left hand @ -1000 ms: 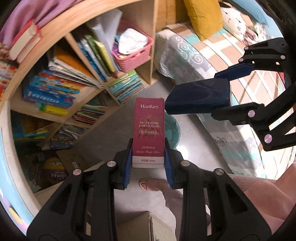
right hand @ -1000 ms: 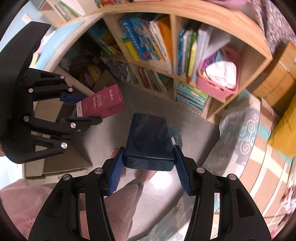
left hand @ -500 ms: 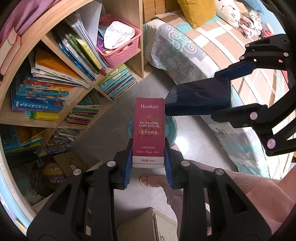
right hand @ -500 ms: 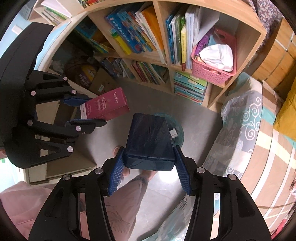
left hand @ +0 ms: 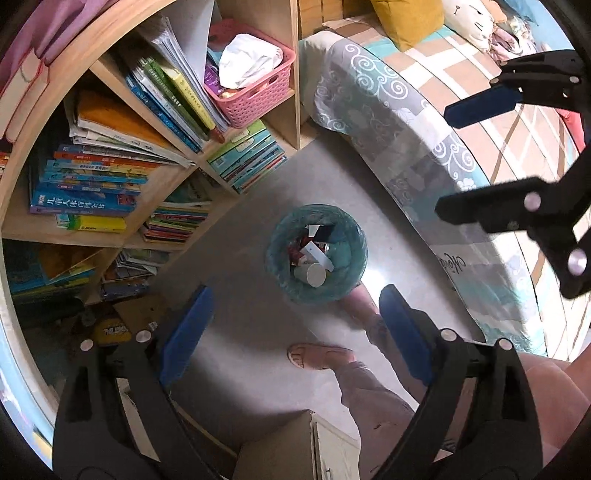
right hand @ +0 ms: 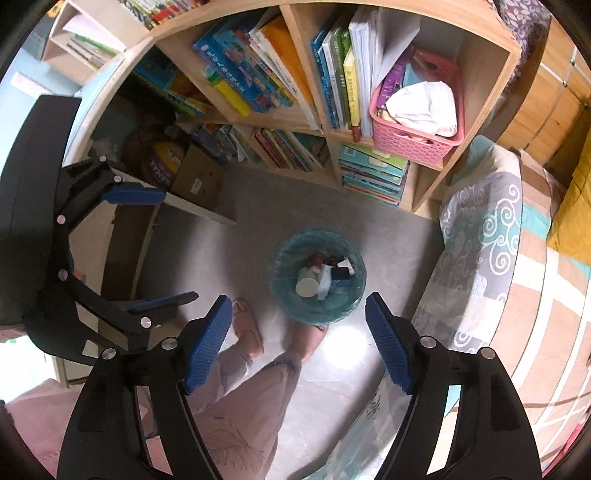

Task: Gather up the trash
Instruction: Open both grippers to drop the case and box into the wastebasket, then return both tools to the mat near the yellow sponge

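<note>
Grey floor (left hand: 255,221) between bookshelf (left hand: 162,177) and bed (left hand: 424,122) carries a teal-lined bin (left hand: 316,254), trash piled inside. Left tool (left hand: 291,325) and right tool (right hand: 297,339) hover above it, both spread wide, holding nothing

Teal-lined bin (left hand: 354,269), pink lattice basket (left hand: 255,99), grey swirl-patterned bedspread (left hand: 373,99), mustard pillow (left hand: 406,18), blue gripper pads (right hand: 207,343), grey floor (left hand: 258,332)

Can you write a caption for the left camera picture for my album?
Both grippers, left and right, hang open above the green-lined trash bin full of rubbish.
</note>
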`<action>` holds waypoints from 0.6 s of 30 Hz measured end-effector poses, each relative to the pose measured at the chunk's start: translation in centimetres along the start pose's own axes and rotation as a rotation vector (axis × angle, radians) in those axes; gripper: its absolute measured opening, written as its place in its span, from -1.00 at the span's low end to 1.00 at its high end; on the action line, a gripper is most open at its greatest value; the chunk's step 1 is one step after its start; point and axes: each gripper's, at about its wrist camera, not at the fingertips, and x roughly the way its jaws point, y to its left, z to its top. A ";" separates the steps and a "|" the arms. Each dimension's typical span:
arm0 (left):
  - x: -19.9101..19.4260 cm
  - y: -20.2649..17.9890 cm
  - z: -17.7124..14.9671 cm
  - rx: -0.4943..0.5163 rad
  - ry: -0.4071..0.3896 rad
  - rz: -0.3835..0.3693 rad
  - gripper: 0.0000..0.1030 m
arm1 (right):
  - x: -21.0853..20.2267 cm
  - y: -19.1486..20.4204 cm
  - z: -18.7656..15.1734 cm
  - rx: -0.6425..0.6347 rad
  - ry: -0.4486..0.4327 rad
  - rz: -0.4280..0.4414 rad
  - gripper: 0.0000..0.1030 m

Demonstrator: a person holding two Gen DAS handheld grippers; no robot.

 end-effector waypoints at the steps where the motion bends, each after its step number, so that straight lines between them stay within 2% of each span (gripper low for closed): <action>1: 0.0 0.0 -0.1 0.001 -0.001 0.001 0.75 | -0.1 0.0 0.0 0.001 -0.001 -0.001 0.45; 11: -0.8 1.2 -0.7 -0.043 -0.013 0.015 0.77 | -0.5 0.3 0.2 -0.015 -0.010 -0.016 0.46; 13: -1.1 1.5 -1.0 -0.054 -0.022 0.028 0.83 | -0.6 0.7 0.3 -0.025 -0.012 -0.019 0.47; 18: -2.5 2.7 -1.9 -0.081 -0.045 0.066 0.87 | -1.3 2.3 1.0 -0.073 -0.034 -0.025 0.58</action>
